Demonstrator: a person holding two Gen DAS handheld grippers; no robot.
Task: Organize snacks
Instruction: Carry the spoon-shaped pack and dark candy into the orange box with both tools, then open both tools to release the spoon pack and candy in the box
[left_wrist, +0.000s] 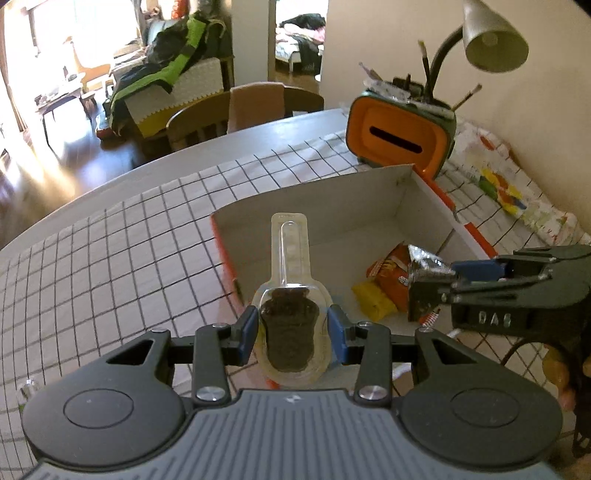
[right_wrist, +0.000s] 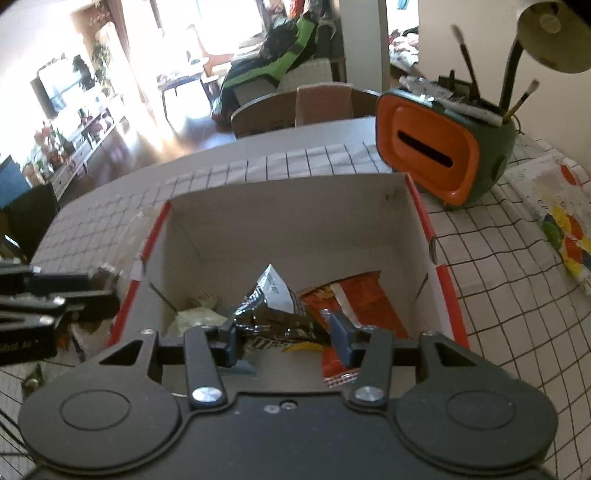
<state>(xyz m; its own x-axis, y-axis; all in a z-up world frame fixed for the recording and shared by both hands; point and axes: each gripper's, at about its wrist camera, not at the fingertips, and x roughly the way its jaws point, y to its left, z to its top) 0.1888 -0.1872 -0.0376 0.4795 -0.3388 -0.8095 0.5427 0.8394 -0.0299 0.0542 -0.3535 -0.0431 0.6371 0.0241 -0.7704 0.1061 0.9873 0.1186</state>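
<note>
My left gripper (left_wrist: 291, 332) is shut on a clear spoon-shaped pack with a dark brown filling (left_wrist: 290, 332), held over the near left corner of the open white cardboard box (left_wrist: 332, 206). My right gripper (left_wrist: 448, 282) reaches in from the right, shut on a crumpled black-and-silver snack packet (left_wrist: 424, 284). In the right wrist view that packet (right_wrist: 267, 306) sits between my right gripper's (right_wrist: 286, 338) fingers above the box (right_wrist: 288, 221). An orange packet (right_wrist: 354, 299) and a pale yellow packet (right_wrist: 199, 317) lie on the box floor. The left gripper (right_wrist: 55, 295) shows at the left edge.
The box stands on a checked tablecloth (left_wrist: 129, 251). Behind it is an orange-and-green holder (left_wrist: 402, 136) with brushes, under a desk lamp (left_wrist: 495, 40). A paint-stained sheet (left_wrist: 506, 188) lies at the right. A wooden chair (left_wrist: 243, 110) stands past the table's far edge.
</note>
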